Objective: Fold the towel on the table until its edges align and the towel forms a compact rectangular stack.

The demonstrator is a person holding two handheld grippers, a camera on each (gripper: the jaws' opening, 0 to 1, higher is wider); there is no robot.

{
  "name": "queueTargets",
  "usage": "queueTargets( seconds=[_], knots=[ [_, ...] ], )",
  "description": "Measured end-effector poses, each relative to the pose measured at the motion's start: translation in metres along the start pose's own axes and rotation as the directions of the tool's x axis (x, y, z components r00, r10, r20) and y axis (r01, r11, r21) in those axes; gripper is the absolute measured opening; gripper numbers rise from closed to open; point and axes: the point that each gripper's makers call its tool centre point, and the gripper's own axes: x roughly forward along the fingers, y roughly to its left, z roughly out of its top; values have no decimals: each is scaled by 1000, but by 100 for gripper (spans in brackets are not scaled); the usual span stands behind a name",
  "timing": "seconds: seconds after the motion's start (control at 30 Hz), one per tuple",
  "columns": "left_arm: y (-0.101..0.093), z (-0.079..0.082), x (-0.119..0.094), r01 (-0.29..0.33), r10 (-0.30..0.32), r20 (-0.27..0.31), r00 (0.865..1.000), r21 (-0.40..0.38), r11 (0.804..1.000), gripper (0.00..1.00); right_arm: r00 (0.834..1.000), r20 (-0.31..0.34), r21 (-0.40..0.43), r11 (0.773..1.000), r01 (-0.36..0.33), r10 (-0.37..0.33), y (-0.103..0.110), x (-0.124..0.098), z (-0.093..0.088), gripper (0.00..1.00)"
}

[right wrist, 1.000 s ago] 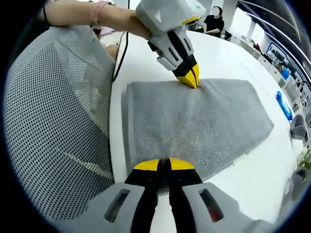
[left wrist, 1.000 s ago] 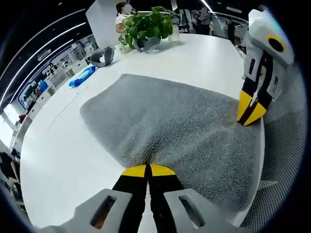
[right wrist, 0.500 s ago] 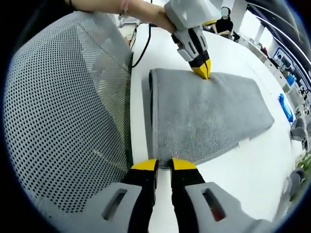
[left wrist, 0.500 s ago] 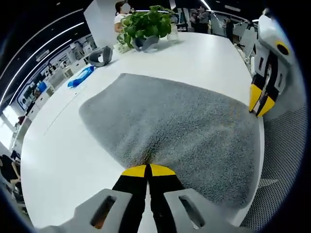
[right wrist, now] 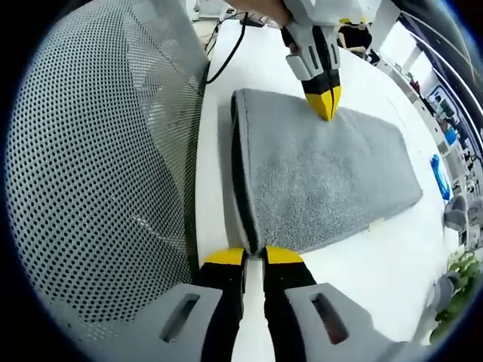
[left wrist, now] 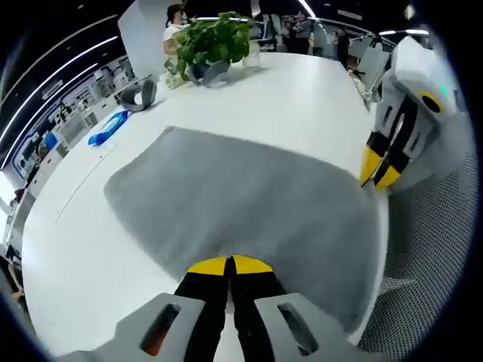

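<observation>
A grey towel (left wrist: 241, 204) lies folded on the white table (left wrist: 302, 98). My left gripper (left wrist: 228, 265) is shut on the middle of the towel's near edge. In the right gripper view that same gripper (right wrist: 326, 104) comes down from the top and pinches the towel's far edge. My right gripper (right wrist: 253, 256) grips the thick folded corner of the towel (right wrist: 324, 181), with a narrow gap between its yellow tips. In the left gripper view the right gripper (left wrist: 376, 167) sits at the towel's right corner, by the table's edge.
A mesh chair back (right wrist: 98, 173) stands close beside the table's edge. A black cable (right wrist: 226, 53) runs over the table near it. At the far end stand a potted plant (left wrist: 215, 41), a grey object (left wrist: 137, 93) and a blue object (left wrist: 106, 128).
My right gripper has slid from the towel's top to its folded corner at the table's edge, and its tips now stand slightly apart. The left gripper keeps its grip.
</observation>
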Motion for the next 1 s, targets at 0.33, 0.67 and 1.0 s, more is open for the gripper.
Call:
queueTargets(
  seconds=[0.33,0.67,1.0],
  knots=[
    [-119,49,-1,348,-377,101,920,226,910,23,995,86,110,993,49,-59,-15,-17,17,0],
    [-94,52,21,137,-169,147,974,210,968,20,975,188,197,977,83,-121,-30,-29,37,0],
    [-82,47,21,202,-199,175,964,-4,979,6,951,251,85,983,163,-179,-37,-36,45,4]
  ],
)
